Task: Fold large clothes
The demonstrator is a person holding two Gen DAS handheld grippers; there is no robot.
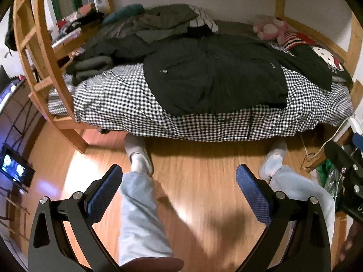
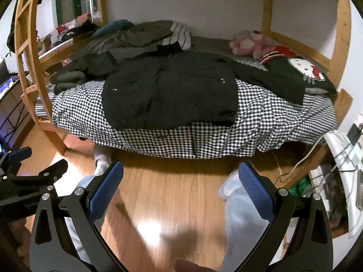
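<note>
A large black jacket (image 1: pixel 213 77) (image 2: pixel 172 93) lies spread on the checkered bedspread (image 1: pixel 113 99) (image 2: pixel 272 122), its hem near the bed's front edge and one sleeve reaching right. My left gripper (image 1: pixel 179 185) hangs open over the wooden floor, well short of the bed, with nothing between its blue pads. My right gripper (image 2: pixel 181 181) is likewise open and empty above the floor. The left gripper (image 2: pixel 13 165) shows at the left edge of the right wrist view. The person's legs in pale jeans (image 1: pixel 140 215) (image 2: pixel 245 222) stand below the grippers.
More dark clothes (image 1: pixel 95 63) (image 2: pixel 72 77) are piled at the bed's left and back. A pink plush toy (image 1: pixel 270 28) (image 2: pixel 247 43) and a cat-print cushion (image 1: pixel 324 59) (image 2: pixel 304 68) lie at the right. A wooden ladder (image 1: pixel 38 52) (image 2: pixel 29 54) rises on the left. Cables (image 2: pixel 306 154) and clutter sit at right.
</note>
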